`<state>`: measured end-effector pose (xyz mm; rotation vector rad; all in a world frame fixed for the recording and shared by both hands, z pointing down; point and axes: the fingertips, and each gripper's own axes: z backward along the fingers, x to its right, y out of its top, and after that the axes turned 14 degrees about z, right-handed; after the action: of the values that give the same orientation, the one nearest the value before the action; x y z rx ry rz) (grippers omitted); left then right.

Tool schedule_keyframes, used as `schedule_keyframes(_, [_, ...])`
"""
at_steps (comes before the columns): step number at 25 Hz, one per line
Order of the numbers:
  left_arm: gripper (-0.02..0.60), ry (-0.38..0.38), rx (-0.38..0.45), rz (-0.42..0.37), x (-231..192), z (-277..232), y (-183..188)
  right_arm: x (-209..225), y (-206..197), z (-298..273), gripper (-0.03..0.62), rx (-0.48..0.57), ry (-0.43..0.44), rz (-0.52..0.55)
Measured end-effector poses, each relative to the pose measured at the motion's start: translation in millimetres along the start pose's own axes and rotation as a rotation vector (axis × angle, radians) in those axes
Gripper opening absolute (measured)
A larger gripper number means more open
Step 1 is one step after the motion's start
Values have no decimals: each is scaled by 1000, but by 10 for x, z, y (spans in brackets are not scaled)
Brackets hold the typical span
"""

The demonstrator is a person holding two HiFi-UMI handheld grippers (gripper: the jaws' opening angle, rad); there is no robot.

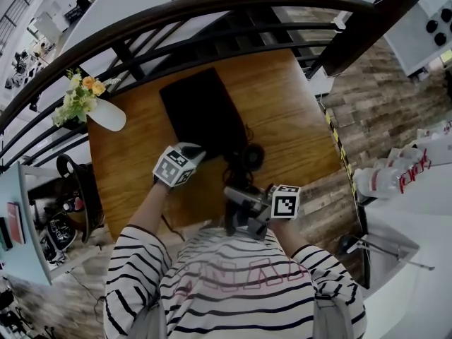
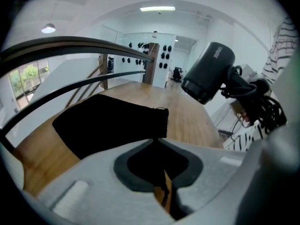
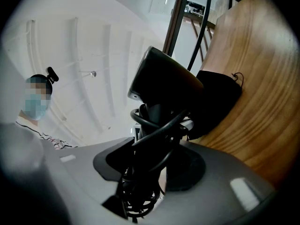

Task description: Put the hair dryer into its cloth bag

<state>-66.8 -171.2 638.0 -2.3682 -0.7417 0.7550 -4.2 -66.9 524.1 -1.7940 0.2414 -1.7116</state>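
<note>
Two grippers worked above a wooden bench [image 1: 289, 111], where a black cloth bag [image 1: 201, 108] lay flat at the centre of the head view. The left gripper [image 1: 196, 150] sat at the bag's lower edge; in the left gripper view its jaws were closed together at the tips, right on the hem of the bag [image 2: 110, 123], apparently pinching it. The right gripper [image 1: 239, 193], lower and to the right, had its jaws clamped on the handle of the black hair dryer [image 3: 164, 81], with the cord [image 3: 154, 130] looped around that handle. The hair dryer [image 1: 251, 155] was held clear of the bench just right of the bag's lower right corner, outside the bag. In the left gripper view it [image 2: 208, 71] showed at upper right, its barrel tilted down toward the wood. A white vase [image 1: 107, 116] of flowers [image 1: 79, 94] lay at the bench's left edge.
</note>
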Motion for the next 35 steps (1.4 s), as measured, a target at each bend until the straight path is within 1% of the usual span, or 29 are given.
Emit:
schedule_keyframes(7, [21, 6, 41, 39, -12, 58, 113, 33, -11, -37, 184, -22, 11, -4])
schedule_keyframes(12, [20, -12, 93, 63, 54, 138, 231, 69, -48, -98, 184, -39, 32, -29])
schedule_keyframes(21, [20, -25, 207, 99, 181, 332, 501, 202, -252, -289, 184, -106, 66, -75])
schedule_keyframes(27, [20, -26, 250, 93, 224, 444, 650, 299, -370, -416, 184, -175, 66, -73])
schedule_keyframes(31, [20, -28, 263, 69, 267, 534, 749, 366, -390, -479, 184, -215, 50, -50])
schedule_keyframes(33, [20, -30, 263, 58, 292, 568, 780, 387, -368, -500, 184, -214, 52, -41])
schedule_keyframes(35, [20, -32, 260, 51, 306, 591, 789, 398, -316, -523, 184, -192, 72, -44])
